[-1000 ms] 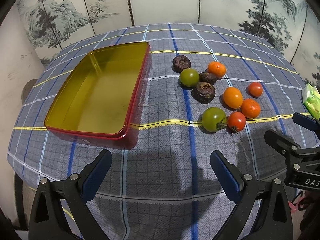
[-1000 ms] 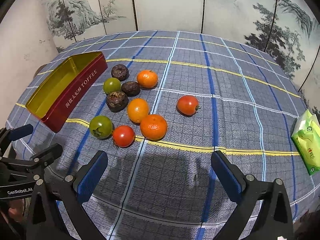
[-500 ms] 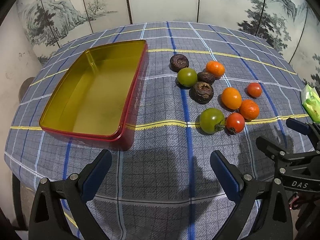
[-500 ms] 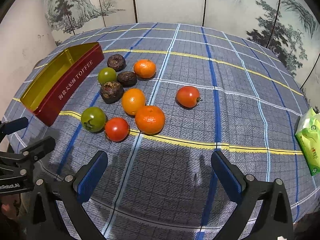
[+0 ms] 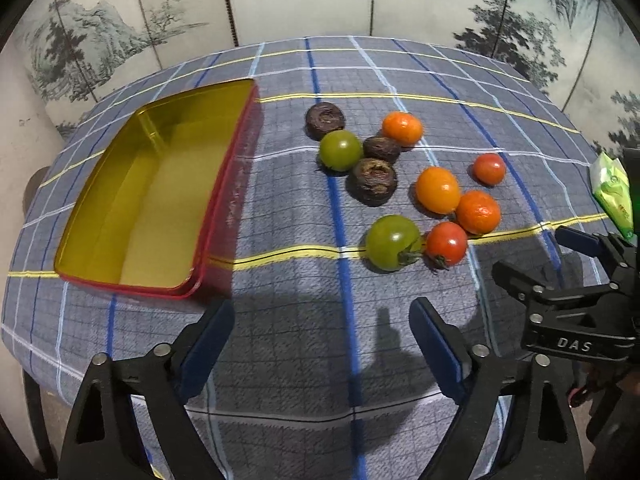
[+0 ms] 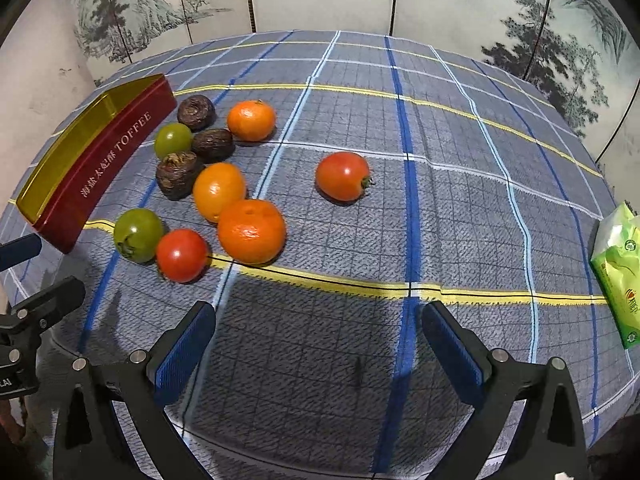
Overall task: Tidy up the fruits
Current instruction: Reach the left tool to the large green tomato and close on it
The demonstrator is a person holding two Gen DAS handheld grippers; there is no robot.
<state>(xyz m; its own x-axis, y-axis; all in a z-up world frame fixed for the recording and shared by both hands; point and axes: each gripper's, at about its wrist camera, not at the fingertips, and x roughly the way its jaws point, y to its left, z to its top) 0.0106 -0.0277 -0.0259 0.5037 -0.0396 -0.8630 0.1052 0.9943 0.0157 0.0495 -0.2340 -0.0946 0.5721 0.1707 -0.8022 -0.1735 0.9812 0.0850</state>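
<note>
Evidently nothing had been sorted yet: the shallow red rectangular tin with the gold interior (image 5: 132, 196) lay empty on the plaid-clothed surface (image 5: 320, 360), and all the fruit sat loose on the cloth beside it

Fruit on the cloth, left wrist view:
- three dark wrinkled brown fruits (image 5: 374, 181), clustered nearest the tin
- two green tomatoes, one among the brown fruits (image 5: 340, 149), one nearer the camera (image 5: 393, 242)
- a red tomato (image 5: 446, 243) touching the nearer green one
- two dimpled orange mandarins (image 5: 478, 211) and a smooth orange oval fruit (image 5: 437, 189)
- a second red tomato (image 6: 343, 175), apart from the group

Left gripper (image 5: 320, 340): spread, jaws closing a little, nothing between them, hanging over bare cloth short of the fruit. Right gripper (image 6: 318, 344): spread wide, empty, likewise over bare cloth, the nearest mandarin and red tomato ahead and to its left

Judgement: task at its start; every piece left to move, presumably into the tin. Whether sorting by kind or colour is wanted cannot be told

Hard to read:
- the tin's far inner corner, foreshortened; from the right wrist view only its lettered side wall showed
- the green plastic packet (image 6: 618, 276) at the surface edge, cut off by the frame; its contents unknown
- the kind of the brown fruits unclear
- the hands holding both grippers out of frame
</note>
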